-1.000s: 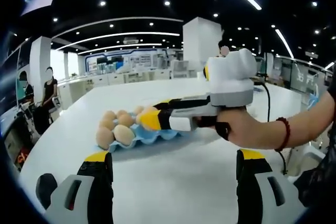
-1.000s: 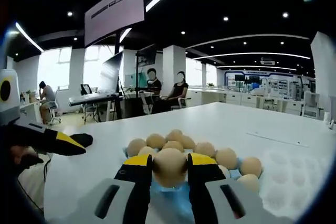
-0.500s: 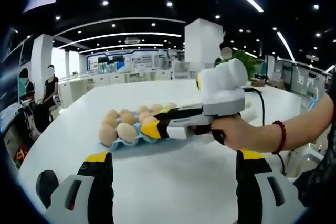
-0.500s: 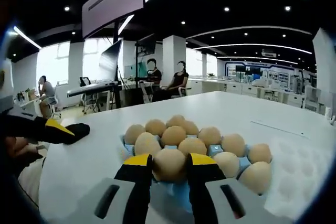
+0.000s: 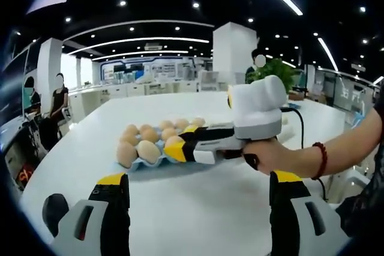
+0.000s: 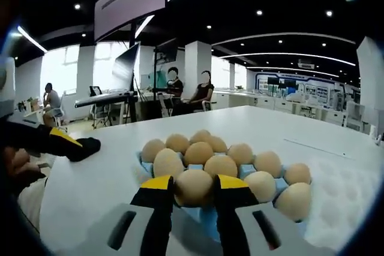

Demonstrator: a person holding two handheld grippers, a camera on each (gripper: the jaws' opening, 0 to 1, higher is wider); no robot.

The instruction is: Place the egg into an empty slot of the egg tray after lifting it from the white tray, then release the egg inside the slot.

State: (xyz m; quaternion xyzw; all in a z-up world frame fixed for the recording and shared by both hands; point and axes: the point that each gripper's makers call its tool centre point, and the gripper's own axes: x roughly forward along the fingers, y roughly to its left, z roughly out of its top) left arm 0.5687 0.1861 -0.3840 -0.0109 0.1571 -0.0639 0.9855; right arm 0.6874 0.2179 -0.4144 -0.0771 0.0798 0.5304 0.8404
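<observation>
Broad white glossy worktop (image 5: 198, 208), carrying everything here. On it, a pale blue moulded egg tray (image 5: 157, 161) almost filled with brown eggs; beside that, in the right gripper view, a white dimpled tray (image 6: 354, 208) at the right edge. Reaching over the near end of the egg tray, the right gripper (image 6: 195, 185), yellow-tipped and black, held in a hand (image 5: 270, 155) wearing a red bead bracelet. Lower in the left gripper view, the left gripper (image 5: 198, 185), its two jaws wide apart with nothing between, hanging over bare worktop well short of the tray.

Clamped between the right gripper's jaws, one smooth tan egg (image 6: 193, 187), taken across its middle, low over the blue tray's near row; whether already seated in a slot, cannot tell.

Light in the hand, probably, but rigid, thin-shelled and smooth, so likely to crack under squeeze and to slip under too little. Best held across the widest part, gently, then eased straight down into a cup before spreading the jaws, clear of neighbouring eggs.
</observation>
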